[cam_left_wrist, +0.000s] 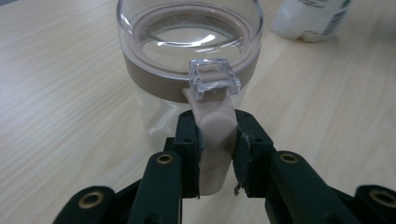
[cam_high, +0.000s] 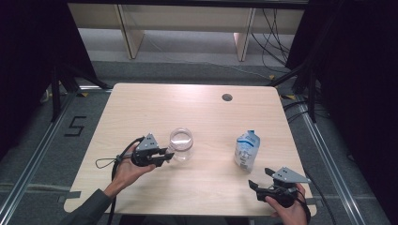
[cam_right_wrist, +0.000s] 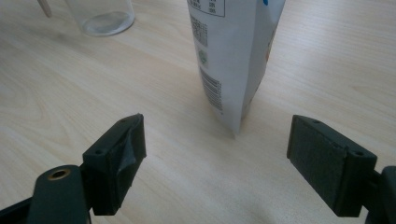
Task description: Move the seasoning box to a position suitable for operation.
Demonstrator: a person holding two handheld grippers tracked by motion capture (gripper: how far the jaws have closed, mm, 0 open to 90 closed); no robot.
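A clear jar (cam_high: 180,144) with a beige seal ring and a clear lid (cam_left_wrist: 187,46) stands upright left of the table's middle. My left gripper (cam_high: 164,157) reaches it from the left and is shut on the jar's beige latch tab (cam_left_wrist: 215,154), which runs down between the two pads below a clear clasp (cam_left_wrist: 214,79). A white and blue stand-up pouch (cam_high: 246,150) stands to the right. My right gripper (cam_high: 259,177) rests near the front right edge, open, with the pouch (cam_right_wrist: 233,56) just beyond its spread jaws and nothing between them. The jar's base (cam_right_wrist: 100,16) sits far off at upper left.
The pale wood table (cam_high: 141,108) has a round cable hole (cam_high: 227,97) near its far edge. Cables trail from both grippers off the front edge. Beyond the table are grey floor, wooden furniture legs and dark stands at both sides.
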